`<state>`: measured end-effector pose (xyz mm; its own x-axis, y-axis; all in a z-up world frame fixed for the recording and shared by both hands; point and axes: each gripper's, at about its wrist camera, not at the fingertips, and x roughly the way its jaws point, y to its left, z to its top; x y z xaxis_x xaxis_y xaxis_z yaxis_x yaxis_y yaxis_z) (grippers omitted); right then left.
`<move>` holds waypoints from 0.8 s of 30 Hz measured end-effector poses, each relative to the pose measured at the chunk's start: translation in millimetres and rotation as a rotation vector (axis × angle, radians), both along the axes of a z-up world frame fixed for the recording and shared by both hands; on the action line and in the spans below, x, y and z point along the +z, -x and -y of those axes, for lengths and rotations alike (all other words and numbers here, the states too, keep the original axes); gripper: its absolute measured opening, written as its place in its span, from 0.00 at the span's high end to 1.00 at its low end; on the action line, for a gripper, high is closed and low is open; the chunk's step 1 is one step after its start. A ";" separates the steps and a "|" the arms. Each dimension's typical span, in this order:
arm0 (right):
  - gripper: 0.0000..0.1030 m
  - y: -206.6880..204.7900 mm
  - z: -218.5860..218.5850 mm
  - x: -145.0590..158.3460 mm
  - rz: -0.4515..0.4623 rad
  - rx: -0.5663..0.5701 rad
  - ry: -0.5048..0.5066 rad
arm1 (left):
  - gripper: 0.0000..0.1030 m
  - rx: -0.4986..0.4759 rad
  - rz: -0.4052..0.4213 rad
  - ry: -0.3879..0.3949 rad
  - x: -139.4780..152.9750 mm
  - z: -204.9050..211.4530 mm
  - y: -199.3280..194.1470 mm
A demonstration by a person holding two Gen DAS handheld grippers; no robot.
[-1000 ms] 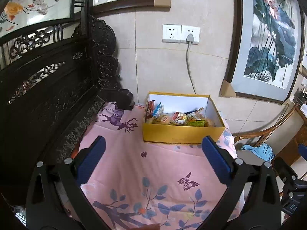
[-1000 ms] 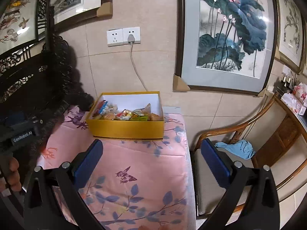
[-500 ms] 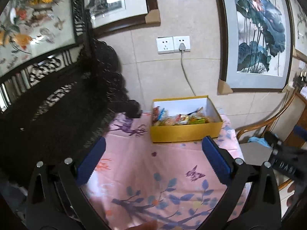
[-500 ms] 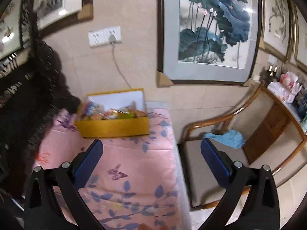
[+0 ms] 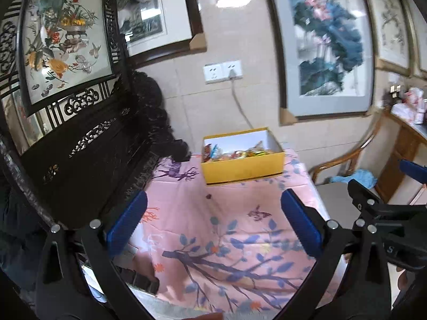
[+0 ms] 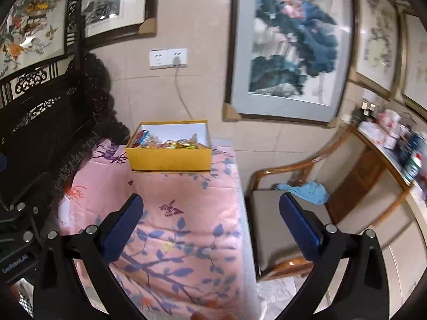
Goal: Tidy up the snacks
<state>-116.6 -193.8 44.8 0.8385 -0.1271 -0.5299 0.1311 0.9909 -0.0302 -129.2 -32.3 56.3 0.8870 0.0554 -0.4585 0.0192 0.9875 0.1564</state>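
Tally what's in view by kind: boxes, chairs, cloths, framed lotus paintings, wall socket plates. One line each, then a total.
Yellow box holding snacks: 1
Wooden chair: 1
Blue cloth on the chair seat: 1
Lotus painting: 1
Socket plates: 2
Total: 6
The snacks are too small and jumbled to count.

The left gripper point(image 5: 213, 221) is held level with its blue fingers point(image 5: 126, 221) spread wide, gripping nothing. The right gripper point(image 6: 210, 221) sits just beside it, its fingers point(image 6: 299, 226) equally wide and empty.
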 end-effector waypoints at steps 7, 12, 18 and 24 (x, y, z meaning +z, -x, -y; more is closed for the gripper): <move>0.01 66.5 3.8 4.0 0.022 -0.006 -0.002 | 0.02 0.014 -0.008 0.053 5.8 -5.9 58.3; 0.01 94.6 16.3 10.0 0.122 -0.050 -0.009 | 0.02 0.013 0.016 0.062 5.0 4.2 79.2; 0.01 98.0 20.3 11.7 0.092 -0.079 0.026 | 0.02 -0.036 0.007 0.107 6.9 12.1 82.9; 0.01 107.6 37.2 14.8 0.080 -0.101 -0.036 | 0.02 -0.040 0.028 0.062 6.3 12.9 91.0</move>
<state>-224.1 -231.0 59.6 0.8618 -0.1956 -0.4680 0.2314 0.9727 0.0195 -220.1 -45.2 62.6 0.9006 -0.0080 -0.4347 0.0552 0.9938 0.0960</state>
